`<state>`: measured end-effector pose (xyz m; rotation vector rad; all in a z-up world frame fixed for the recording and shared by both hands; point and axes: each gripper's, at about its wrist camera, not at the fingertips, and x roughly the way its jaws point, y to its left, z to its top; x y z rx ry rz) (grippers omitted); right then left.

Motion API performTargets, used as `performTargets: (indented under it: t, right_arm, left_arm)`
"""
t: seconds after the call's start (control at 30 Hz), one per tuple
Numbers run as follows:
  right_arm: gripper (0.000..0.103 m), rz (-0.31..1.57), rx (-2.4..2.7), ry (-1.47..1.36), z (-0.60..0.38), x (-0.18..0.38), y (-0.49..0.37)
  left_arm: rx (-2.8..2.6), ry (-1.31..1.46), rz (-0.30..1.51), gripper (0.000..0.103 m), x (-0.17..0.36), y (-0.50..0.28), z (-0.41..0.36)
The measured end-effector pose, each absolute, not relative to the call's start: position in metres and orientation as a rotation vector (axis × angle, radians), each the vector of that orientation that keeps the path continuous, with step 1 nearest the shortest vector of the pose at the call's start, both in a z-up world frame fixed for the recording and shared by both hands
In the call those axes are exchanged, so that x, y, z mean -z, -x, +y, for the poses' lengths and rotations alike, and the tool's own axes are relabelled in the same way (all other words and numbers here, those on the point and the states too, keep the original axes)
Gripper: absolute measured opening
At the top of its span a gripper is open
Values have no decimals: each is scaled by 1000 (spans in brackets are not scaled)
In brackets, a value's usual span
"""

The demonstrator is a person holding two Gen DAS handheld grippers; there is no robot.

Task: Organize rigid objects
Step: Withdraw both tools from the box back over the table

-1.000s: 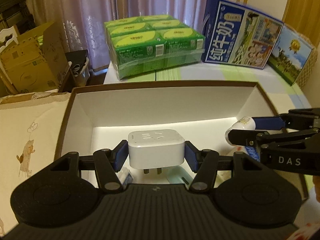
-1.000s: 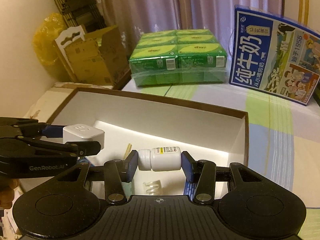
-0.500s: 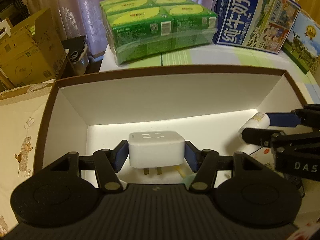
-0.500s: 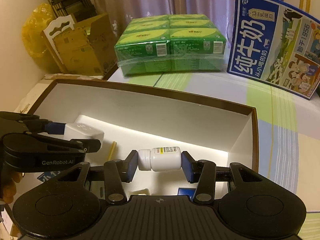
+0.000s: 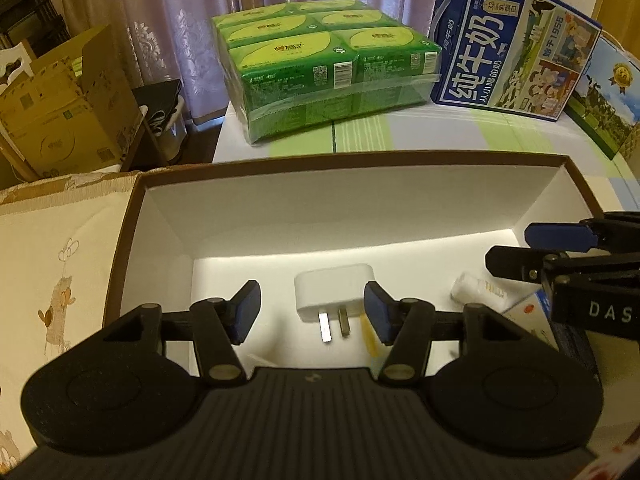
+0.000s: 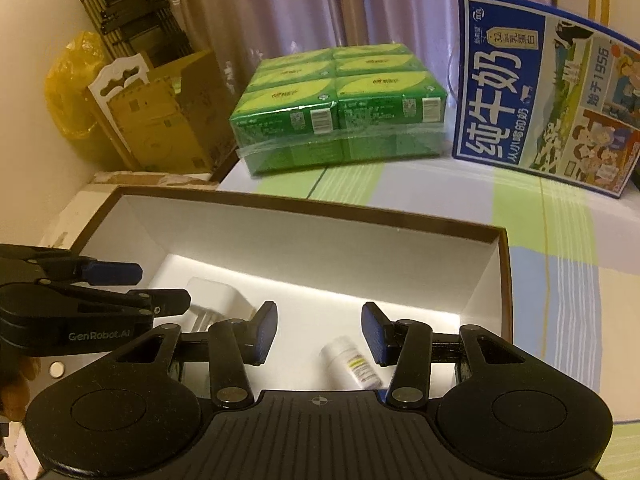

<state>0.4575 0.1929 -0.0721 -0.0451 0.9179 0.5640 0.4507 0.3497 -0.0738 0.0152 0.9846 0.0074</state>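
My left gripper (image 5: 312, 310) is spread wide, and nothing is pinched in it. The white plug (image 5: 332, 294) lies on the floor of the white box (image 5: 280, 216), right between my two blue pads but a bit below them. The right pad looks very near its side; I cannot tell if it touches. The plug's two metal pins point back toward me, so its flat face looks away. My right gripper (image 6: 319, 334) is spread too and holds nothing. The little white bottle (image 6: 352, 364) lies on its side in the box, below the pads and closer to the right one. Its cap end points away from me and to the left. I think both things are now put down in the box, so next I should lift both hands straight up and out.
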Motion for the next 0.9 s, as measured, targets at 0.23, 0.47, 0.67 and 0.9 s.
performTargets:
  t: [0.23,0.47,0.67,0.9]
  right_arm:
    - [51,908,-589,55,182,64,-433]
    - [55,895,-595,27,170,53,-412]
    - [59,869,-592,8,160,38,-394]
    - [61,847,-596,-12,147,25,-374]
  left_arm:
    - [-2,15,991,54,62,-425,348]
    - [-4,34,979,54,47,-396,343]
    - [-5,53,964,55,34,-373,337]
    - [11,71,945,55,22,-346,322]
